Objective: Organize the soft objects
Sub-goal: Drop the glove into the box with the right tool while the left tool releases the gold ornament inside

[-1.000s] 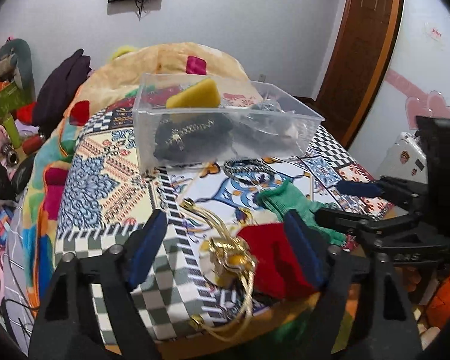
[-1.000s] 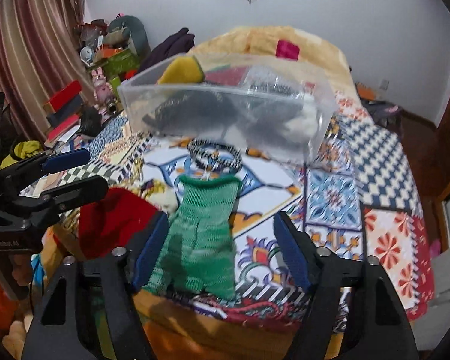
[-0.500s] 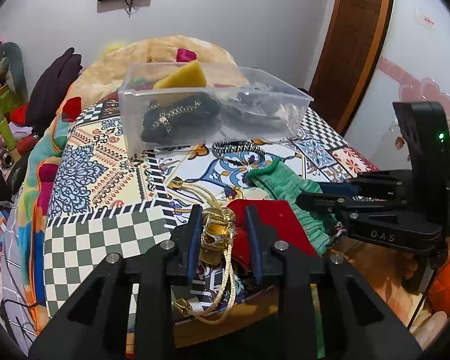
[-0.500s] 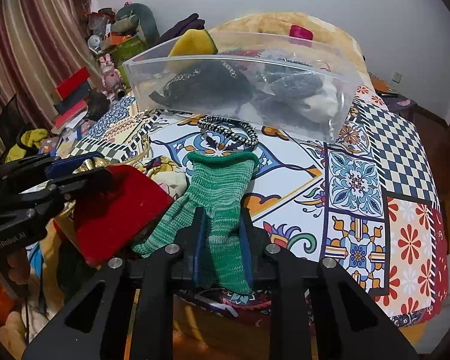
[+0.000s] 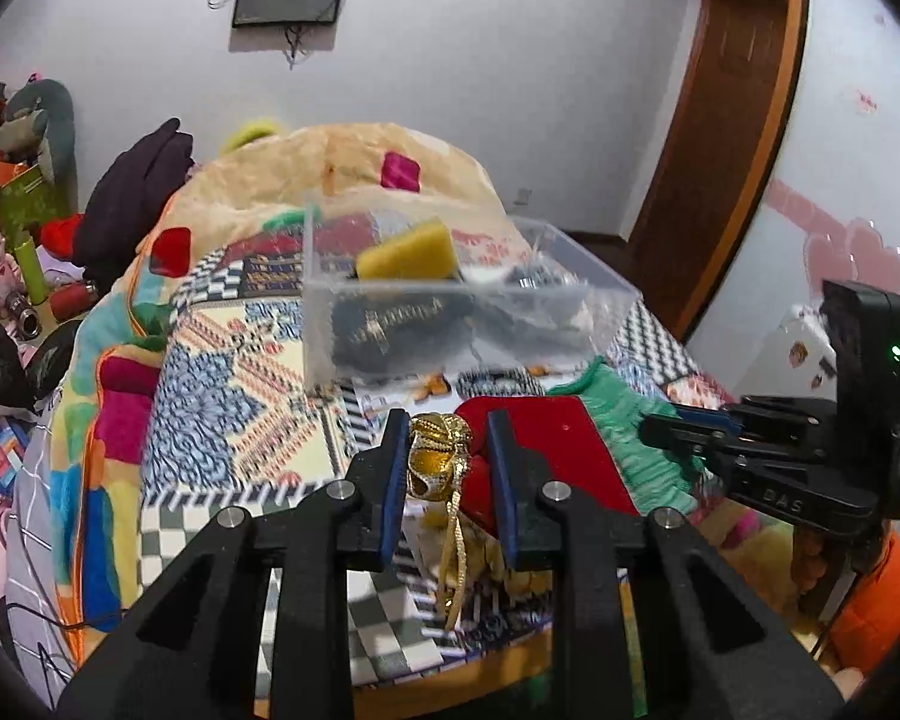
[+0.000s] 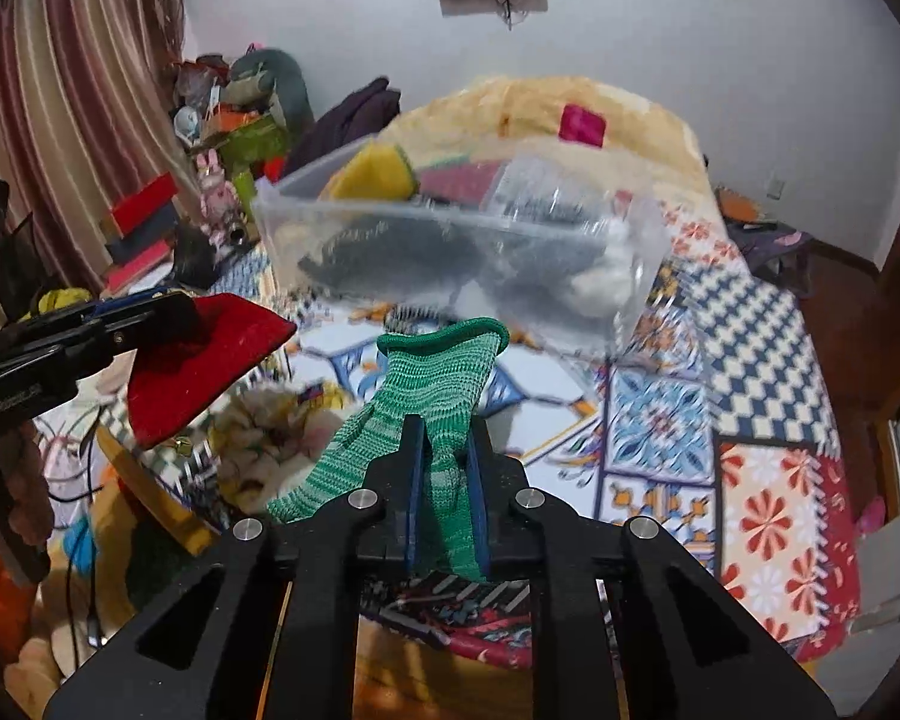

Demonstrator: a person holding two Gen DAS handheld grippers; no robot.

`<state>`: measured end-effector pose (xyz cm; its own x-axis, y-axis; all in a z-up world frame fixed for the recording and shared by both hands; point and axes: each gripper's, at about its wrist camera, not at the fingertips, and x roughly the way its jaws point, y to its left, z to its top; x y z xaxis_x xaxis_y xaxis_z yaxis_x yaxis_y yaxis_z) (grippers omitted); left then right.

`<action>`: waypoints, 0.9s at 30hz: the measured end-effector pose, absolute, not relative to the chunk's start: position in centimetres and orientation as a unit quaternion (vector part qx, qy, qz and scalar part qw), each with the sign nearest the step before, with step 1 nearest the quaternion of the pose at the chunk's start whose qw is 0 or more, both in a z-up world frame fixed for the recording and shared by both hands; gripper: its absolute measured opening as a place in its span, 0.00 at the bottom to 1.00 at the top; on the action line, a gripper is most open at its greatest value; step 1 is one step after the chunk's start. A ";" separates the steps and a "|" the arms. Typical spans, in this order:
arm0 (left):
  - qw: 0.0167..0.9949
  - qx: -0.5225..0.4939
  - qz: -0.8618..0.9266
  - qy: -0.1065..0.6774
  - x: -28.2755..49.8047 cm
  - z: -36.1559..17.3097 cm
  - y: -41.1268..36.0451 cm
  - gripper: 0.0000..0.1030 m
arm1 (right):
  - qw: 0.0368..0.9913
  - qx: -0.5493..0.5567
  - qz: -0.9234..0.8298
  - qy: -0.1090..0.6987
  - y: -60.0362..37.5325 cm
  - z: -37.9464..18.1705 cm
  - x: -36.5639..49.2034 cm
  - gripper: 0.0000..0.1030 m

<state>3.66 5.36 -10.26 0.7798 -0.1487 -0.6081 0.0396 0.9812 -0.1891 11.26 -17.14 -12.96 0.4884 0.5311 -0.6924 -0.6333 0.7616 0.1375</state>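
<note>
Clear plastic bin on the patterned bed quilt has a yellow sponge plus dark and white stuff inside, too blurry to name. Left tongs are clamped on a red pouch with a gold cord, right tongs pinch a green knit glove, both held up just in front of the bin.

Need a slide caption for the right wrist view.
Right gripper shut on green glove, lifted before the clear bin.
</note>
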 end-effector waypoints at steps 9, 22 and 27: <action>0.957 -0.091 -0.021 0.275 6.1 -6.6 6.9 0.24 | 0.892 -0.048 0.323 0.313 -17.9 -8.3 13.1 0.11; 0.969 -0.081 0.017 0.233 12.5 -3.3 7.2 0.24 | 0.917 -0.035 0.296 0.264 -15.1 -5.2 17.5 0.12; 0.968 -0.074 0.032 0.238 15.5 -3.5 7.0 0.25 | 0.921 -0.034 0.283 0.264 -14.2 -5.3 19.2 0.12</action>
<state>15.45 7.04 -3.49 0.8845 0.0258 -0.4659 -0.0963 0.9870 -0.1283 19.17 -14.22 -5.27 0.7003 0.5042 -0.5054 -0.5404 0.8370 0.0863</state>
